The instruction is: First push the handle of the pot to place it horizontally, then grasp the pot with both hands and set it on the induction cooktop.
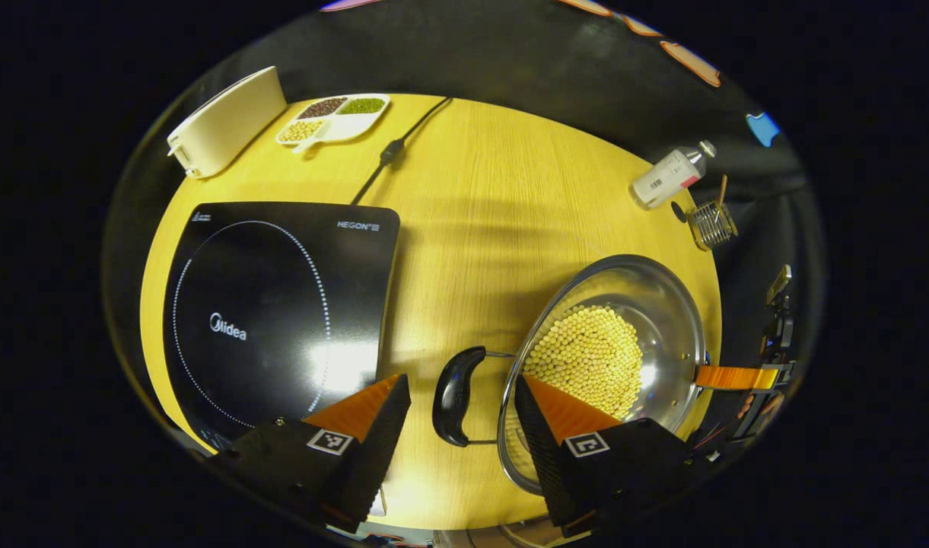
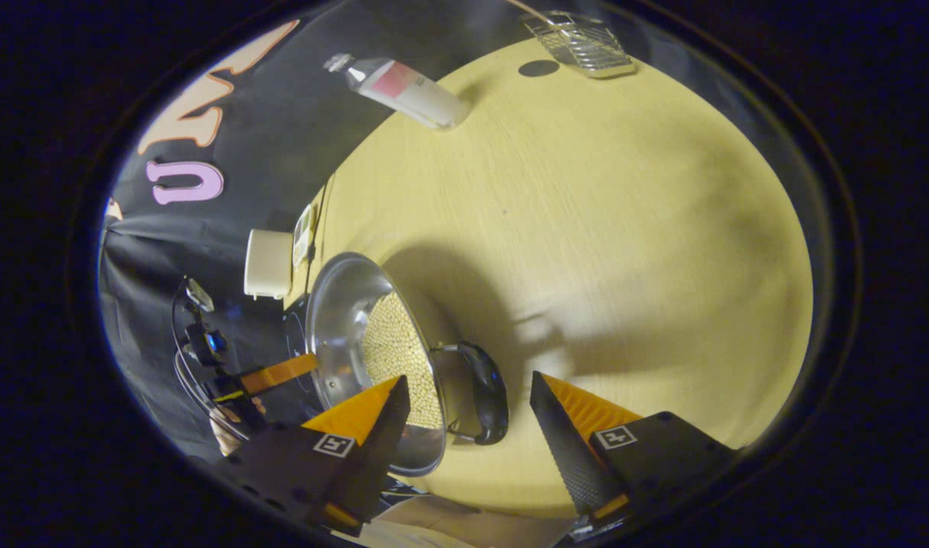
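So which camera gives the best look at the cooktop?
The left gripper view: the induction cooktop lies flat on the table with nearly its whole black top and ring marking visible, only its near edge behind a claw finger. In the right gripper view just a dark sliver peeks out behind the pot.

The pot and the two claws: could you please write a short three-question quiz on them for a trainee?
1. True or false: the pot already stands on the induction cooktop.
2. What sits between the fingers of the left claw? A: the pot's black handle. B: the bottle. C: the wire basket.
3. Is the right claw open or shut?

Key: 1 false, it stands on the table beside the cooktop; 2 A; 3 open.
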`<state>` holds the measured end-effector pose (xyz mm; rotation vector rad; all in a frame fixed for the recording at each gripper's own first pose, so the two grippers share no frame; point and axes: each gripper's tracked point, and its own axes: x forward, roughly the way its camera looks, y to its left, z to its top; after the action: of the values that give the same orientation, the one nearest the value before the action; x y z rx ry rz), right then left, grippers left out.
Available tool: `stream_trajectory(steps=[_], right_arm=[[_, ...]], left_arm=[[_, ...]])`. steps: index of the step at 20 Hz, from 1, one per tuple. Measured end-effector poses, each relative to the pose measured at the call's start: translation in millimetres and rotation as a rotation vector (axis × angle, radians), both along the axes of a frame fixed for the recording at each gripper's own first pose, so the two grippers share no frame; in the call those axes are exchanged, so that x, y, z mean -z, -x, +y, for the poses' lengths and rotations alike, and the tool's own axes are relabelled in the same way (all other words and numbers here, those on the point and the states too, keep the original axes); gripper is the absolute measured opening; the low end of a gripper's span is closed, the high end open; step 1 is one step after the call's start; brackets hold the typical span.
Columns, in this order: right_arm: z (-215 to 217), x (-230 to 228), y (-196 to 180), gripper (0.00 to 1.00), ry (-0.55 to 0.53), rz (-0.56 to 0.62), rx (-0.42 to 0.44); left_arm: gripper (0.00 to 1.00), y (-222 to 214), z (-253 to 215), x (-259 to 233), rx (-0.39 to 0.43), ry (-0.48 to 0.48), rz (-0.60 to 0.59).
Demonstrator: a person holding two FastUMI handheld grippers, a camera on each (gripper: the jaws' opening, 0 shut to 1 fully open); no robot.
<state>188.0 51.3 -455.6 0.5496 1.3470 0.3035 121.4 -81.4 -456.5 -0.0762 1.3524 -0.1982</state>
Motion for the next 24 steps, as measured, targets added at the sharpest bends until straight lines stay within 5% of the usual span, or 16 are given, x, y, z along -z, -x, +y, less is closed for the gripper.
stream_trajectory(steps=[3, 4, 5, 8, 11, 15, 16, 19, 20, 24], right_arm=[[6, 8, -2, 0.98, 0.001, 0.015, -0.025], [8, 11, -3, 0.80, -0.002, 0.027, -0.022], [11, 13, -4, 0.72, -0.011, 0.039, -0.026], [14, 25, -2, 0.70, 0.011, 0.059, -0.044], [20, 33, 0, 0.51, 0.018, 0.087, -0.045], [18, 30, -3, 0.56, 0.014, 0.075, -0.040], [19, 31, -3, 0.46, 0.024, 0.066, -0.039], [17, 32, -6, 0.52, 0.058, 0.035, -0.032], [15, 32, -6, 0.45, 0.072, 0.024, -0.037], [7, 26, -5, 0.52, 0.091, -0.016, -0.044]], left_arm=[[0.88, 0, -3, 10, 0.013, 0.003, 0.037], [0.82, -1, -3, 13, 0.017, 0.001, 0.044], [0.82, -1, -4, 15, 0.020, 0.003, 0.052], [0.82, 1, -5, 21, 0.017, 0.009, 0.079], [0.72, 5, -10, 26, 0.003, 0.029, 0.099], [0.66, 7, -9, 28, 0.022, 0.004, 0.109], [0.66, 5, -9, 28, 0.029, 0.003, 0.097], [0.62, 7, -10, 26, 0.033, 0.006, 0.084], [0.61, 7, -11, 25, 0.041, 0.006, 0.077], [0.60, 8, -19, 10, 0.102, -0.007, 0.019]])
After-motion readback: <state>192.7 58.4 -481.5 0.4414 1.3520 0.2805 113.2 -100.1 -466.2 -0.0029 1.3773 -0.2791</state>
